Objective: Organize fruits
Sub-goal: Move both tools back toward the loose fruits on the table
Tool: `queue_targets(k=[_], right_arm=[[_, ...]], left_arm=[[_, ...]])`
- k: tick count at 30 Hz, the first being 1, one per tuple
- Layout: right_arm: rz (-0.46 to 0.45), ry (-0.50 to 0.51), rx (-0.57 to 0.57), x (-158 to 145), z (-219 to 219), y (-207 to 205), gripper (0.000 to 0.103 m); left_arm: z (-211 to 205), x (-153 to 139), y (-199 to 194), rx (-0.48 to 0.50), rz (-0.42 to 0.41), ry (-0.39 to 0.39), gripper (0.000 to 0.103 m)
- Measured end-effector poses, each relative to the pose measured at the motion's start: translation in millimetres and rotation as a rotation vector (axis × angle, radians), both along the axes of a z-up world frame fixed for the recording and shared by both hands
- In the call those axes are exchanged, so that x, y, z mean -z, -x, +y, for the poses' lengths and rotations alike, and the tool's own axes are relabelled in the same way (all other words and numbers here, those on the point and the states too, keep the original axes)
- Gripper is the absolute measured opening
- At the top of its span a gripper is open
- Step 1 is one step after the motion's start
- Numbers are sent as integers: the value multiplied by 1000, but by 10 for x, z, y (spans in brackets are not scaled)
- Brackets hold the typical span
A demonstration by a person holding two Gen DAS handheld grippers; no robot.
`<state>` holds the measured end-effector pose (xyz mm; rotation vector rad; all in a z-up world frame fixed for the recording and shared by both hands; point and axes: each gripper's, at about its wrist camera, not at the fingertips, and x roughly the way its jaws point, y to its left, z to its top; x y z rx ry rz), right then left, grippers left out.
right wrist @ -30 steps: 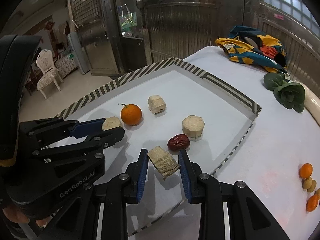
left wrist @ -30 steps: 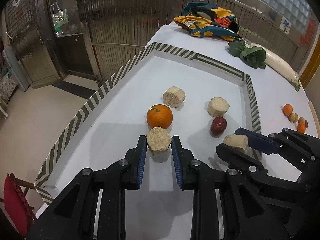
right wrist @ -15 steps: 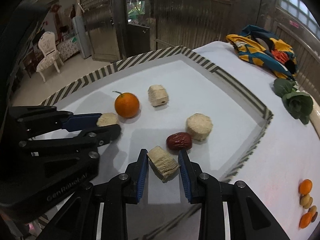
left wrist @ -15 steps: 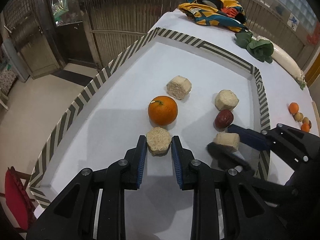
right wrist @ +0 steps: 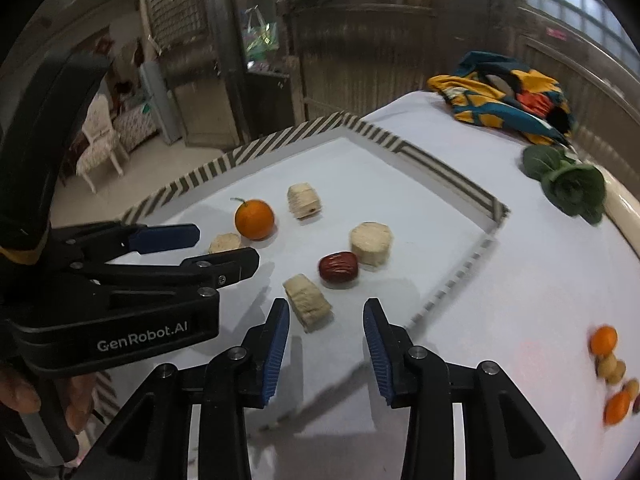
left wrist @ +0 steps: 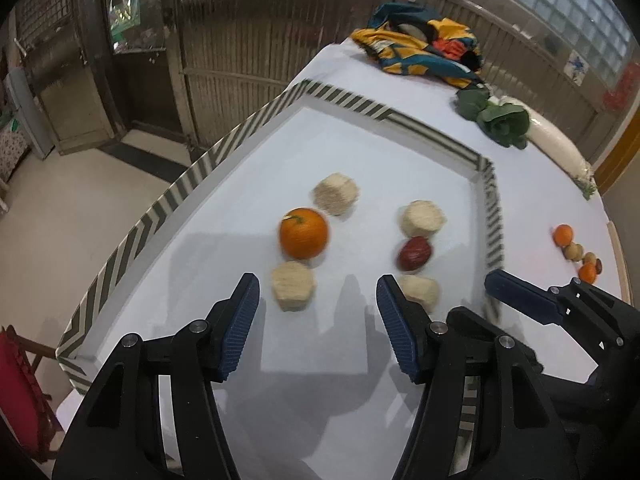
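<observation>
On the white table, inside the striped tape border (left wrist: 168, 204), lie an orange (left wrist: 303, 233), a red date (left wrist: 415, 254) and several beige cut chunks. My left gripper (left wrist: 316, 284) has its jaws opening wide. One beige chunk (left wrist: 293, 286) rests on the table between its tips, nearer the left pad, with neither pad pressing it. In the right wrist view my right gripper (right wrist: 326, 306) is also opening. Another beige chunk (right wrist: 307, 302) lies loose just ahead of its left tip, with the date (right wrist: 338, 266) and the orange (right wrist: 254, 219) beyond.
Outside the tape, at the right, sits a cluster of small oranges and nuts (left wrist: 576, 248). A leafy green vegetable (left wrist: 496, 120), a white radish (left wrist: 556, 148) and a colourful cloth (left wrist: 420, 52) lie at the far end. The table drops off at the left, by a red chair (left wrist: 16, 380).
Both grippers were shut on beige chunks and have let go. The left jaws spread wide and the right jaws spread a little. Both chunks now lie on the table.
</observation>
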<state>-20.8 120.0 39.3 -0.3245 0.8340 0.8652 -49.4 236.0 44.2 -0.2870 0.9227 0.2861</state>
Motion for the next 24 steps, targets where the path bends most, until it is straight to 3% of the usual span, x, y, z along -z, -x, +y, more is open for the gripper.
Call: queue_targets(k=[8, 24], right_arm=[[-1, -101, 103, -215, -559, 62, 38], [13, -89, 370, -63, -2072, -151, 40]], left_arm=[[-475, -159, -4, 92, -49, -28, 61], [-1693, -153, -324, 330, -58, -43, 61]])
